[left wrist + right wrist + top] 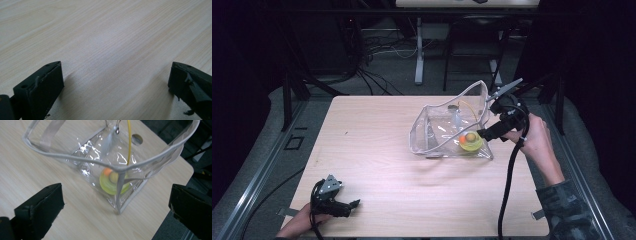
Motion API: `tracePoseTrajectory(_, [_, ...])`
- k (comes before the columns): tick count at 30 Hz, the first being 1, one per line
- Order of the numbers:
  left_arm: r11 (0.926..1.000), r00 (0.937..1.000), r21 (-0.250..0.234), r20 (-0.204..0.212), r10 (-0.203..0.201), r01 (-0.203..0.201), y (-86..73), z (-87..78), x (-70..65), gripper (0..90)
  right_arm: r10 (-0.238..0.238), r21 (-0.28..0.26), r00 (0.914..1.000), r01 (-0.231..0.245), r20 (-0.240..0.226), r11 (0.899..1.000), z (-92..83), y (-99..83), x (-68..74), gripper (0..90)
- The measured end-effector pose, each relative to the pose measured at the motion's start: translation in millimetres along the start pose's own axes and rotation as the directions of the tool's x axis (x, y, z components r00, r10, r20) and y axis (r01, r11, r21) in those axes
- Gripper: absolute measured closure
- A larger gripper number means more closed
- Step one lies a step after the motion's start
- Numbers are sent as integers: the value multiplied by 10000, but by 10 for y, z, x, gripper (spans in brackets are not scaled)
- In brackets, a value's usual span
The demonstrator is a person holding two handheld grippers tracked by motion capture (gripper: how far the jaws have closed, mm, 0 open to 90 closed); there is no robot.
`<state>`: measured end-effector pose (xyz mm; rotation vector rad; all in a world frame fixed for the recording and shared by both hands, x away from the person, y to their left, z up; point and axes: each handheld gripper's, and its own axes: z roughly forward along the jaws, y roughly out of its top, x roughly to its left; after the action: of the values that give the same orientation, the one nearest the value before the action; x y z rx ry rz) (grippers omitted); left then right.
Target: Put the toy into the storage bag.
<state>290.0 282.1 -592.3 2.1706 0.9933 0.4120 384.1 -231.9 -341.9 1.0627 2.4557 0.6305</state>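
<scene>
Clear plastic bag [100, 157] with a yellow toy [110, 183] lies just beyond the right gripper [115, 202], jaws spread wide.

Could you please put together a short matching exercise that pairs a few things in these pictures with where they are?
Things:
1. clear bag
2. yellow toy
3. left tongs
4. right tongs

Places:
A. inside the bag, at its bottom
B. near the table's front left corner, jaws apart over bare wood
C. standing open on the right half of the table
D. beside the bag's right end, jaws apart

Pairs: 1-C, 2-A, 3-B, 4-D
</scene>
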Motion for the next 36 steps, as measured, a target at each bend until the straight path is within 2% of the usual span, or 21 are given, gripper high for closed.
tracePoseTrajectory(2, [10000,10000,-4,4,-16,16,0,0,-1,0,157,0,9999,-157,-30,9999,48,-80,-7,0])
tracePoseTrajectory(6, [10000,10000,-11,-10,-10,10,0,1,-1,0,132,240,9997,-127,-201,9996,136,-228,-20,0])
tracePoseTrajectory(8, [10000,10000,-13,-10,-9,9,0,1,-1,0,269,124,9990,-265,-352,9996,180,-306,-29,0])
tracePoseTrajectory(11, [10000,10000,-8,-8,-9,9,0,1,-1,0,322,403,9987,-306,-396,9987,265,-412,-27,0])
tracePoseTrajectory(17, [10000,10000,-9,-11,-4,4,0,1,0,0,720,608,9948,-677,-719,9958,461,-654,1,0])
tracePoseTrajectory(21, [10000,10000,-9,-9,-5,5,0,1,0,0,1130,941,9872,-1026,-1125,9903,598,-838,14,0])
tracePoseTrajectory(27, [10000,10000,-4,-13,3,-3,0,0,0,0,1382,1302,9828,-1222,-1221,9839,780,-1090,39,0])
tracePoseTrajectory(31, [10000,10000,-11,-12,-3,3,0,0,0,0,1660,1480,9755,-1445,-1444,9784,909,-1248,62,0])
tracePoseTrajectory(33, [10000,10000,-11,-11,-7,7,0,1,0,0,1593,1795,9769,-1327,-1427,9748,965,-1301,77,0])
tracePoseTrajectory(36, [10000,10000,-14,-11,-11,11,0,1,-1,0,1569,1867,9758,-1274,-1526,9741,1003,-1341,88,1])
